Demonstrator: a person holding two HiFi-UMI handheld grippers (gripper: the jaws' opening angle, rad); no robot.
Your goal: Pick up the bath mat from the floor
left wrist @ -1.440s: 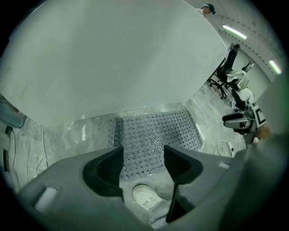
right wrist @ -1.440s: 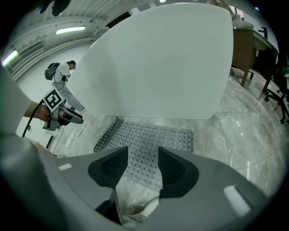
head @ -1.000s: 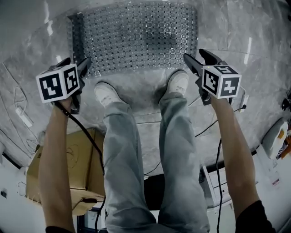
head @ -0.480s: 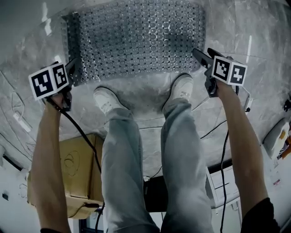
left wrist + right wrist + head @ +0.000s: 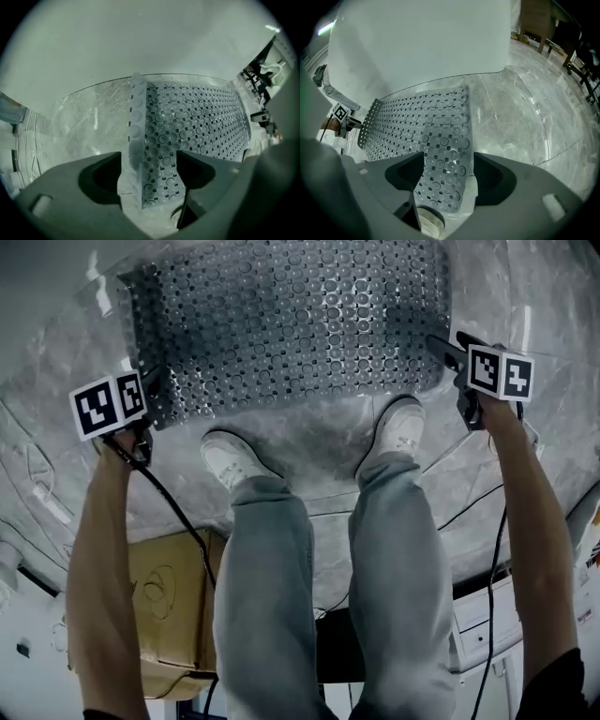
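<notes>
Gripper views: left tool (image 5: 149,158), right tool (image 5: 448,160) opening wide, bath mat (image 5: 197,122) corners between, ungripped; head view adds shoes (image 5: 225,457).

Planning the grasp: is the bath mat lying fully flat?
The bath mat is spread, but its left end curls upward.

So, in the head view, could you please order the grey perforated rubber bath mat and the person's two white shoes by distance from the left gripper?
1. Grey perforated rubber bath mat: its corner sits between the left gripper's opening jaws.
2. Left white shoe: just right of it.
3. Right white shoe: farther right.
</notes>
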